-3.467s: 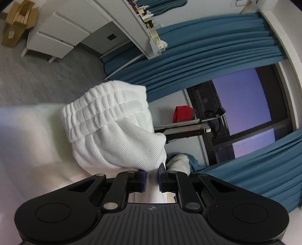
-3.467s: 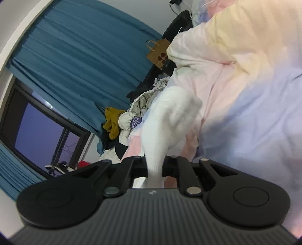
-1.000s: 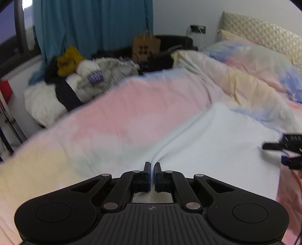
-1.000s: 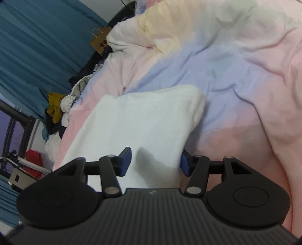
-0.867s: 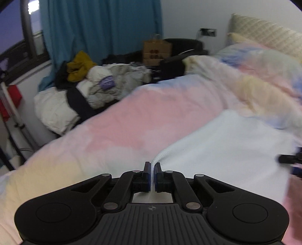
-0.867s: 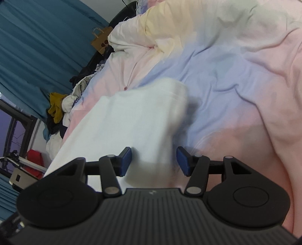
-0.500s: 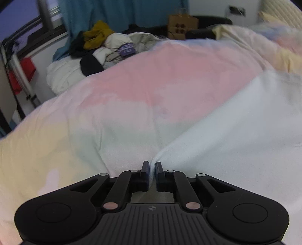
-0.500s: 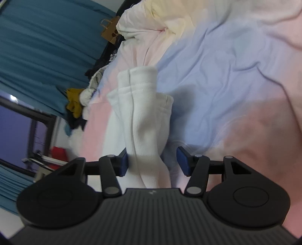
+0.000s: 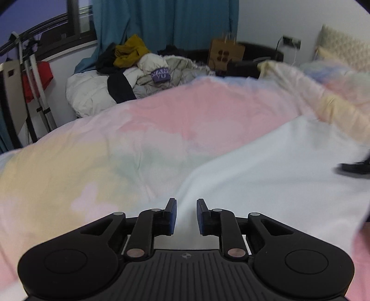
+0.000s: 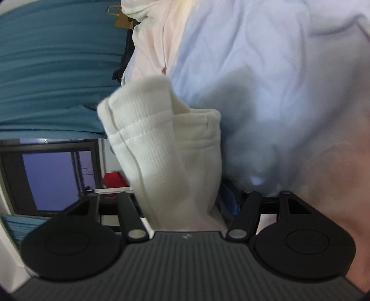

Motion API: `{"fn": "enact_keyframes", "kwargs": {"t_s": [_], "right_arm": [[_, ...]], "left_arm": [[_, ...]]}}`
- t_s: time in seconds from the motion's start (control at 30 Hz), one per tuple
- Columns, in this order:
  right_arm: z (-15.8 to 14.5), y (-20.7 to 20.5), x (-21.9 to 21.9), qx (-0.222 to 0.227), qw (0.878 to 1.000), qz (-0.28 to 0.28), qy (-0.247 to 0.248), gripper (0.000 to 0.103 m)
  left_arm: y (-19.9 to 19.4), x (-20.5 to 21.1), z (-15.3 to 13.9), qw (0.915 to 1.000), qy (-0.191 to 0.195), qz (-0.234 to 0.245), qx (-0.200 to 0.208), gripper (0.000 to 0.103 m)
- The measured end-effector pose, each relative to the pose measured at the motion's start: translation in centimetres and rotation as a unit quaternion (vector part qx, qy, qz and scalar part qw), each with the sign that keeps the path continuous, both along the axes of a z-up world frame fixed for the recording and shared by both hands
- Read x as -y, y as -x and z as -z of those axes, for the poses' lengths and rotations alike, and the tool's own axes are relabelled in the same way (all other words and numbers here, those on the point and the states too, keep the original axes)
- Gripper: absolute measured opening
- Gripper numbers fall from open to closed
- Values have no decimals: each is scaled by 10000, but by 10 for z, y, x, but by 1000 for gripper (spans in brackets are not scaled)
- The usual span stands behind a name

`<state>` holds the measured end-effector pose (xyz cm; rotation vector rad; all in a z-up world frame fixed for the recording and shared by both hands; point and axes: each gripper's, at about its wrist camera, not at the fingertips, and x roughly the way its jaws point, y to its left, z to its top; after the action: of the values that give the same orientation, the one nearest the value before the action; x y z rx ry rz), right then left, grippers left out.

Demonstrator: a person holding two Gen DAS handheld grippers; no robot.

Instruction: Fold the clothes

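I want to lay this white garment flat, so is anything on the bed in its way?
Nothing visible is. The white garment already lies on the bare pastel duvet; the clothes pile sits beyond the bed's far edge. The left gripper is opening over its edge, and the right gripper is opening around bunched cloth.

A home bedroom: a bed under a pastel duvet [image 9: 161, 120] (quilted headboard [image 9: 344, 48] behind); teal curtains [image 9: 161, 20] at a window; clothes heaped [image 9: 129, 69] beside it.
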<state>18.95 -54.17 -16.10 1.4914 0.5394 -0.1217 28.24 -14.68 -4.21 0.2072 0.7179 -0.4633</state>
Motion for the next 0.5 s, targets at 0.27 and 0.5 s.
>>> {"fn": "enact_keyframes", "kwargs": {"t_s": [0.27,0.5], "right_arm": [[-35,-8,-43,-197,9816,305,1876,17],[-75,10,-32,403,9794,638,1874,10]], "left_arm": [[94,-94,-16,9925,680,-1007,-91,31],[108,-147,-6,9784,929,-1845,-45,37]]}}
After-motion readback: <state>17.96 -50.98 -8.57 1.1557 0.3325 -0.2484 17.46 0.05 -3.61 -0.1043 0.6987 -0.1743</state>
